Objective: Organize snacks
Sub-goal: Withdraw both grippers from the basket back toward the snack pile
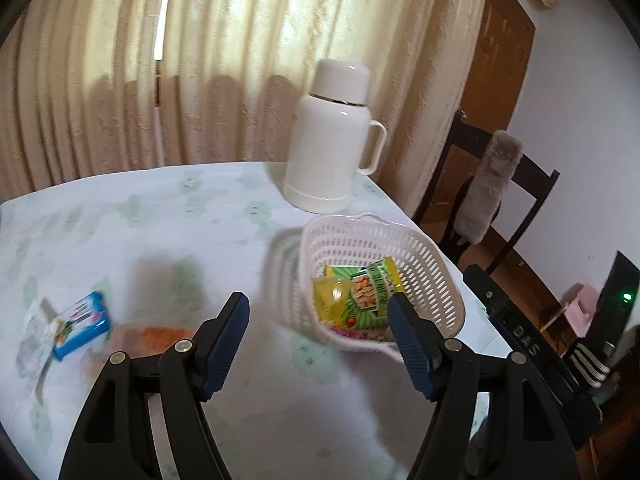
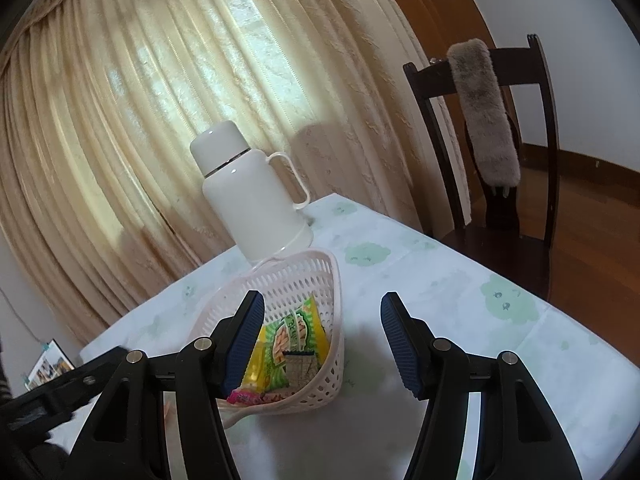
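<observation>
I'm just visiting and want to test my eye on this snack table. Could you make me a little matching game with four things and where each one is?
Things:
1. yellow-green snack packet
2. blue rectangular snack packet
3. tall white thermos jug with a handle
4. grey furry cover

Places:
A. draped over the dark wooden chair back
B. standing upright on the tablecloth behind the basket
C. inside the white perforated plastic basket
D. lying on the tablecloth, outside the basket

Pairs: 1-C, 2-D, 3-B, 4-A
</observation>
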Action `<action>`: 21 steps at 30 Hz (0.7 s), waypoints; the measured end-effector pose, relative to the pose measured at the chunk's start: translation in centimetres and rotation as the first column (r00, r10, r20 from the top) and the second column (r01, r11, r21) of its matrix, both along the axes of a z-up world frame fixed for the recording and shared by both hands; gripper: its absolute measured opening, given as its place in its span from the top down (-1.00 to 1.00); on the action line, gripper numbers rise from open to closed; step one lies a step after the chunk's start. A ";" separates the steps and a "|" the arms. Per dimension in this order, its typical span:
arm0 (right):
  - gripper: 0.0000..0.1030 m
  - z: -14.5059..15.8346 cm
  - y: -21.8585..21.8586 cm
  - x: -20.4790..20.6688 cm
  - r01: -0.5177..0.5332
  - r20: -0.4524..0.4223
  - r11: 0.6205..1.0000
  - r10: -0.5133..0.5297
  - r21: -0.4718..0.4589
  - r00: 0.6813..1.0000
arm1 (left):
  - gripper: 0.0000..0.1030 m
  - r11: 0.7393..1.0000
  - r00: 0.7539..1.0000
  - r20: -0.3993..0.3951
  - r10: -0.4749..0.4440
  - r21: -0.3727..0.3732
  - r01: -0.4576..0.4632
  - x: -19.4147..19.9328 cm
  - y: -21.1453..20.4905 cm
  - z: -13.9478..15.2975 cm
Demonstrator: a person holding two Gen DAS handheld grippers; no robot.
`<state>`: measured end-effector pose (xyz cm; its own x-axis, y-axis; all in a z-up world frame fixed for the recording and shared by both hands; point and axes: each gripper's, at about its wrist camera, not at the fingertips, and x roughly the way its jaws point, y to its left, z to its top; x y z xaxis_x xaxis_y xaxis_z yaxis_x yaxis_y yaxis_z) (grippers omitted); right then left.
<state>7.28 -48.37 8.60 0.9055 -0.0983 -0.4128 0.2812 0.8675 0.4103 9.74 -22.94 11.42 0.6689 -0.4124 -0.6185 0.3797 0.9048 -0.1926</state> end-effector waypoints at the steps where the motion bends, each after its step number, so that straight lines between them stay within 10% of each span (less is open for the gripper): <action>1: -0.20 0.0 0.1 0.0 -0.002 0.000 1.000 0.002 -0.005 1.000 | -0.33 1.000 1.000 0.006 0.015 0.000 -0.015 -0.6 0.5 0.3; 21: -0.20 -0.2 3.3 1.3 -0.027 0.002 0.984 0.028 -0.177 1.000 | -0.48 0.979 0.968 0.151 0.203 -0.035 -0.200 -9.0 12.0 5.2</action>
<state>8.57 -45.08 8.37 0.9107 -0.1445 -0.3869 0.2549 0.9337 0.2514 0.70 -10.95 16.62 0.8252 -0.2706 -0.4958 0.2166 0.9623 -0.1646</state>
